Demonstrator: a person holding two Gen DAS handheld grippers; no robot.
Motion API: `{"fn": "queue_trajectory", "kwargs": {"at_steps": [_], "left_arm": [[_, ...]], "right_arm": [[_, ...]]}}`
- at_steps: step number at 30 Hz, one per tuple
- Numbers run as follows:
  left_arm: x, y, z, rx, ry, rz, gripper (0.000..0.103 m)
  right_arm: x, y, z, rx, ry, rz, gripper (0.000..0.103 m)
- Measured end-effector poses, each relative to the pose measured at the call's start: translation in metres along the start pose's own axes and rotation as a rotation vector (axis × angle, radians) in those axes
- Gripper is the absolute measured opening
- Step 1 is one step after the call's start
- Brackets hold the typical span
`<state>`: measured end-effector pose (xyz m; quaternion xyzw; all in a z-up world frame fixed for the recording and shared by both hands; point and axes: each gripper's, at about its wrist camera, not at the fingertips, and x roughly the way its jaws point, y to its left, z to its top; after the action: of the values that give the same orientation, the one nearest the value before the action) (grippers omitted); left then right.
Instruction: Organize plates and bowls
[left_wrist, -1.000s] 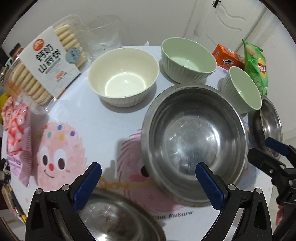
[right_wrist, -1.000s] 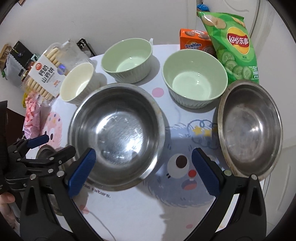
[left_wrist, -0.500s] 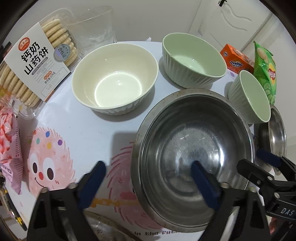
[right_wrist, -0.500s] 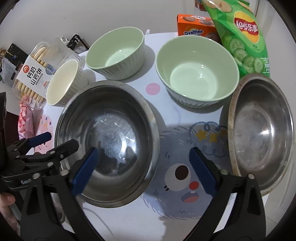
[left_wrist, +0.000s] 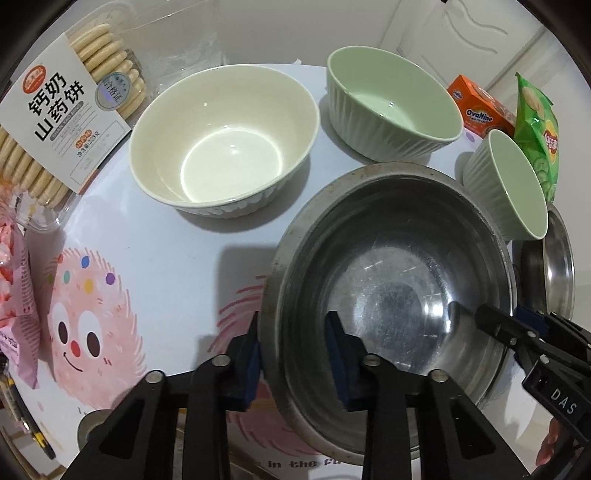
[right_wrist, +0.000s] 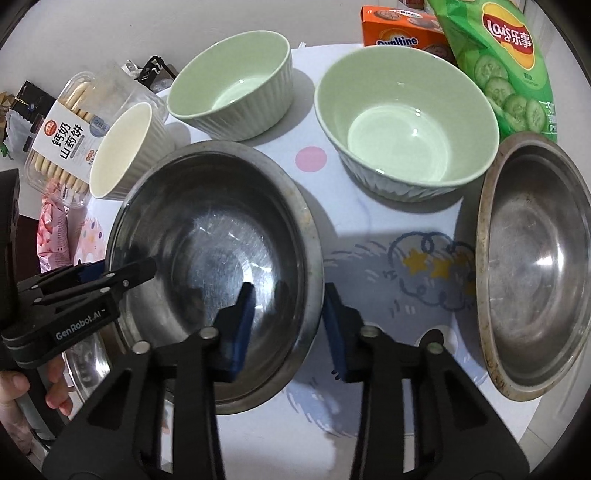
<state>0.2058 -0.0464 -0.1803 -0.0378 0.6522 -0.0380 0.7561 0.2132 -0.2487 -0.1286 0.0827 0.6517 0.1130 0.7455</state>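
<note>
A large steel bowl (left_wrist: 399, 280) (right_wrist: 207, 236) sits in the middle of the table. My left gripper (left_wrist: 293, 350) straddles its left rim, one pad outside and one inside, closed onto the wall. My right gripper (right_wrist: 288, 325) straddles its right rim the same way. Behind stand a cream bowl (left_wrist: 221, 140) (right_wrist: 122, 151) and two green bowls (left_wrist: 391, 107) (left_wrist: 509, 184) (right_wrist: 232, 96) (right_wrist: 402, 129). A second steel bowl (right_wrist: 532, 266) (left_wrist: 557, 273) lies at the right.
A biscuit box (left_wrist: 62, 122) and a pink snack pack (left_wrist: 14, 295) line the left edge. An orange Ovaltine box (right_wrist: 402, 37) and a green chips bag (right_wrist: 495, 62) stand at the back right. Another steel dish (left_wrist: 92, 439) shows low at the left.
Both grippers moved forward and down onto the large steel bowl and narrowed from wide open until their pads clamp its opposite rims.
</note>
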Motion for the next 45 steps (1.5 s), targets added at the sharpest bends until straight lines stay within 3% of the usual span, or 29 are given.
{"fn": "queue_trajectory", "kwargs": {"at_steps": [4, 6, 15, 28, 35, 45], "left_arm": [[0.002, 0.004, 0.001, -0.024, 0.008, -0.006, 0.017], [0.002, 0.010, -0.001, -0.030, 0.010, -0.017, 0.017], [-0.011, 0.020, -0.006, -0.036, -0.022, -0.044, 0.016], [-0.076, 0.034, -0.032, -0.065, -0.100, -0.068, 0.015], [-0.108, 0.054, -0.057, -0.103, -0.128, -0.050, 0.015], [-0.121, 0.108, -0.104, -0.186, -0.125, -0.007, 0.015]], "right_arm": [[-0.001, -0.003, 0.000, 0.006, 0.000, -0.014, 0.025], [-0.001, -0.005, -0.001, 0.010, 0.006, -0.025, 0.014], [-0.014, -0.005, -0.005, 0.009, -0.024, -0.033, 0.014], [-0.063, 0.016, -0.015, -0.022, -0.090, -0.037, 0.014], [-0.080, 0.045, -0.032, -0.068, -0.107, -0.014, 0.014], [-0.066, 0.107, -0.062, -0.152, -0.065, 0.033, 0.014]]}}
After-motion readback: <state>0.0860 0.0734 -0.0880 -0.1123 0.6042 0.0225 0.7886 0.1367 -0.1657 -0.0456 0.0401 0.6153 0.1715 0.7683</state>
